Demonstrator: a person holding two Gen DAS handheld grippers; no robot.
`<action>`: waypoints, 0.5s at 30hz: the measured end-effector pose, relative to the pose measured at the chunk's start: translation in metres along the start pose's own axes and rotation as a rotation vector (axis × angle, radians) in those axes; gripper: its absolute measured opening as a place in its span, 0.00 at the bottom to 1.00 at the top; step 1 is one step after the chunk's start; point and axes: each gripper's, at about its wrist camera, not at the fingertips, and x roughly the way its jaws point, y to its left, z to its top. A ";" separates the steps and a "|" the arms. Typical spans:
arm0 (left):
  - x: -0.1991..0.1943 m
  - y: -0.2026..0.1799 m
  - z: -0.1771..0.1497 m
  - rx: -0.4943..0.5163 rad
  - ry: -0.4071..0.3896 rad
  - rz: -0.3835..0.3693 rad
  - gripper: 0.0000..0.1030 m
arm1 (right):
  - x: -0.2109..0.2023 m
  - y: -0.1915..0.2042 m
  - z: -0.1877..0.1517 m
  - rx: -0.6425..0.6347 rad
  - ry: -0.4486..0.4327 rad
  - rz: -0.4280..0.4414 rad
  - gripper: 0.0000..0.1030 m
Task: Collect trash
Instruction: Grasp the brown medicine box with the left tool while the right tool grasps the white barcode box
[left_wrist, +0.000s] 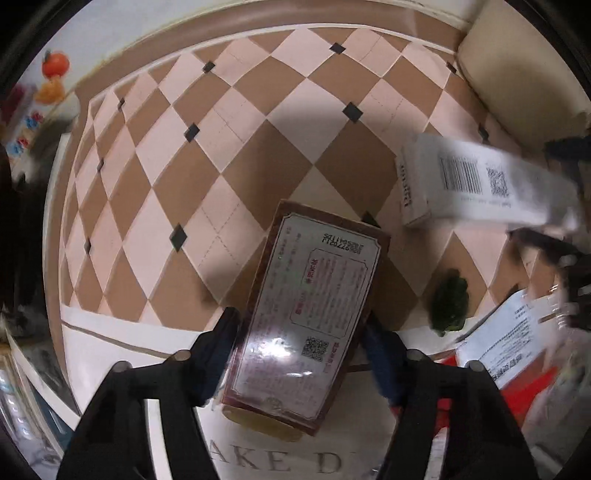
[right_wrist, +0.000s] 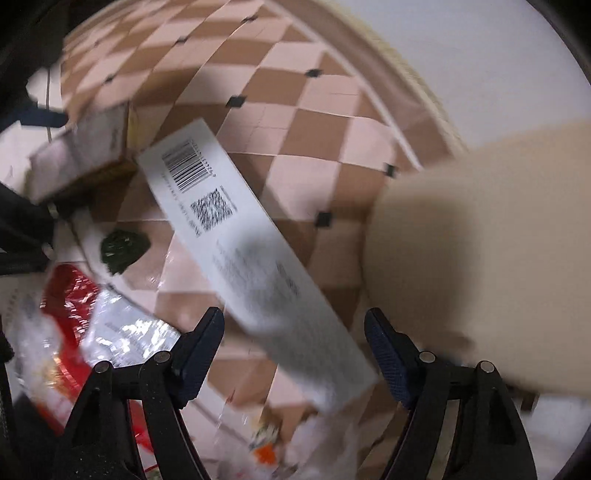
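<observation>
Brown-and-pink floor: diamond-pattern tiled floor (left_wrist: 236, 155) fills the left wrist view under both boxes.
Left gripper: the left gripper (left_wrist: 301, 354) is clamped on a dark-red rectangular carton with a white printed label (left_wrist: 310, 314), 1 finger on each long side, the carton raised above the tiles.
White box, left view: a long white cardboard box with a barcode and QR code (left_wrist: 480, 181) shows blurred at the right edge.
Green scrap: a dark green crumpled scrap (left_wrist: 448, 304) lies on the floor below that box.
Right gripper: in the right wrist view the right gripper (right_wrist: 293, 343) has its 2 fingers spread wide; the white box (right_wrist: 240, 236) slants between them, and contact with either finger cannot be told through the blur.
Wrapper: a red-and-clear crinkled plastic wrapper (right_wrist: 74, 317) lies at lower left, near the green scrap (right_wrist: 123, 249).
Carton, right view: the dark-red carton (right_wrist: 81, 158) sits blurred at upper left.
</observation>
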 end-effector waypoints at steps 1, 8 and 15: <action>0.000 0.002 -0.003 -0.008 -0.003 0.014 0.60 | 0.008 0.001 0.006 -0.012 0.009 0.017 0.77; -0.011 0.027 -0.029 -0.094 -0.040 0.068 0.58 | 0.035 0.003 0.032 0.015 0.017 0.130 0.61; -0.067 0.043 -0.063 -0.166 -0.200 0.113 0.57 | 0.016 0.004 0.036 0.223 -0.095 0.222 0.52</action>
